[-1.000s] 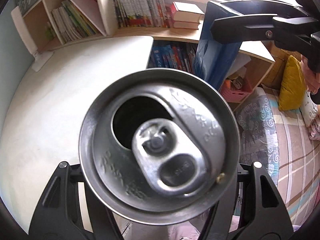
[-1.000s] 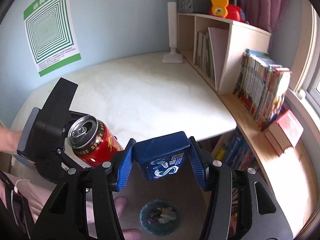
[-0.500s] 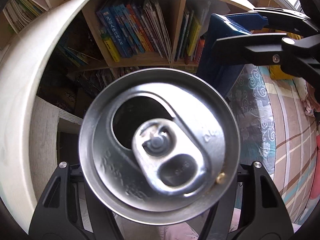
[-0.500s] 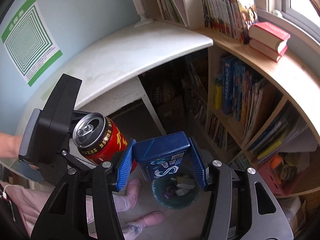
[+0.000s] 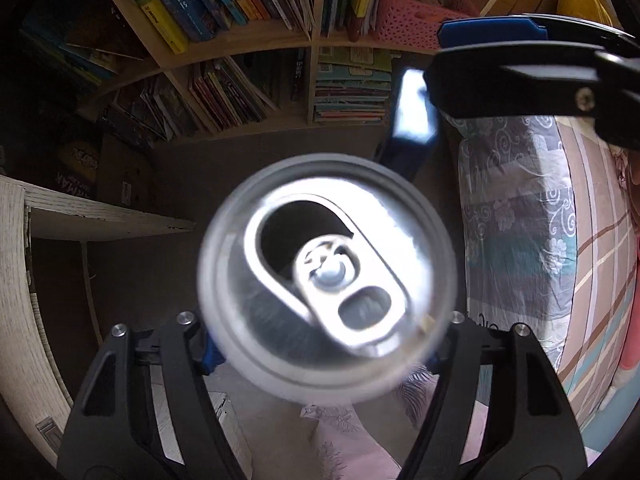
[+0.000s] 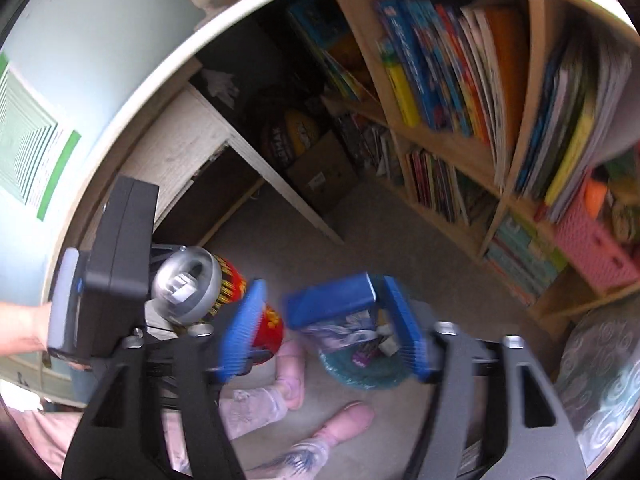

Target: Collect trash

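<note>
A red drink can with an open silver top (image 5: 328,276) lies blurred between my left gripper's (image 5: 322,352) fingers. The jaws are opening and the blue pads stand just clear of the can. In the right wrist view the can (image 6: 234,286) hangs left of the bin. A blue carton (image 6: 330,300), blurred, sits between my right gripper's (image 6: 324,332) blue pads. Those jaws are opening too, with a gap at the left pad. A teal bin (image 6: 360,380) holding scraps stands on the floor right beneath the carton. The carton (image 5: 412,120) also shows under the right gripper in the left wrist view.
Low wooden bookshelves (image 6: 452,148) packed with books curve around the back. A white desk edge (image 6: 168,64) arches overhead, its leg panel (image 5: 20,280) at left. A bed with patterned cover (image 5: 520,220) lies right. A person's socked feet (image 6: 280,388) rest beside the bin.
Both grippers have sunk from desk height to below the desktop, close over the bin. Both jaws have widened; the can top looks smaller and blurred, and the carton has come off the left pad.
</note>
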The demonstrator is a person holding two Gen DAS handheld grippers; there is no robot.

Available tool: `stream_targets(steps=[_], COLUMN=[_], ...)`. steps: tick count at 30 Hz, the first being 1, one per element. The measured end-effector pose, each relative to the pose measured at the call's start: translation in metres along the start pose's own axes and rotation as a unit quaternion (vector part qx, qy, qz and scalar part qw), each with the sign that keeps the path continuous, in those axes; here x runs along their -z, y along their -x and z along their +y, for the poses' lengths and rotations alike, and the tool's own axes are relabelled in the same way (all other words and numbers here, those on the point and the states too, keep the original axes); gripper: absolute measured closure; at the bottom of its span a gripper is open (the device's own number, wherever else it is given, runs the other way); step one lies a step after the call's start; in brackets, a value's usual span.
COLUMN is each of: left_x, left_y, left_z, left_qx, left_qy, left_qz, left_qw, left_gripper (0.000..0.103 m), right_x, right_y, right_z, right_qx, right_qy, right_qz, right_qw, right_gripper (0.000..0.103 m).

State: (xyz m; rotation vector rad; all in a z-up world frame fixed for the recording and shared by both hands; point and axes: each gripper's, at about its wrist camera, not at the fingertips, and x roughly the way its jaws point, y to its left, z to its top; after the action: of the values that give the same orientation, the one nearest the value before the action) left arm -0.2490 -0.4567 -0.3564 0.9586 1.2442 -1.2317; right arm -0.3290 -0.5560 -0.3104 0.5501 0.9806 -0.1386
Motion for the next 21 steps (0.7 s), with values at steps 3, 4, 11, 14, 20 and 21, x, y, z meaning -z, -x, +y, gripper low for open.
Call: stream_targets(steps=[3,4,11,14,20,21], left_x=[0.007,0.007,0.015,0.018,0.018,0.018], left_y=[-0.004,-0.003,0.01,0.022,0.048,0.053], left_z=[0.005,0.007,0.012,0.012,0.011,0.011], left_qx=[-0.008,-0.008,-0.009,-0.008,-0.012,-0.012], left_qy=[0.004,0.006,0.018,0.027,0.036,0.041], left_qz=[0.003,0.003,-0.003,-0.013,-0.031,-0.036], left_qw=[1.0,0.9999,0.9998,0.9995,0.9988,0.9985], left_gripper=[0.025,0.023,0.02,0.017,0.012,0.011], right_x=[0.004,0.005,0.005,0.002,-0.004,-0.005], right_y=[0.0,0.0,0.013,0.022,0.041,0.045], right_z=[-0.006,-0.007,-0.01,-0.006,0.004,0.006], right_qx=[0.001,0.001,0.008,0.012,0.014,0.015], right_qy=[-0.01,-0.011,-0.015,-0.009,-0.003,-0.003], right_qz=[0.001,0.0,-0.004,-0.012,-0.015,-0.018], right_qw=[1.0,1.0,1.0,1.0,1.0,1.0], right_gripper=[0.028,0.028,0.026,0.022,0.018,0.016])
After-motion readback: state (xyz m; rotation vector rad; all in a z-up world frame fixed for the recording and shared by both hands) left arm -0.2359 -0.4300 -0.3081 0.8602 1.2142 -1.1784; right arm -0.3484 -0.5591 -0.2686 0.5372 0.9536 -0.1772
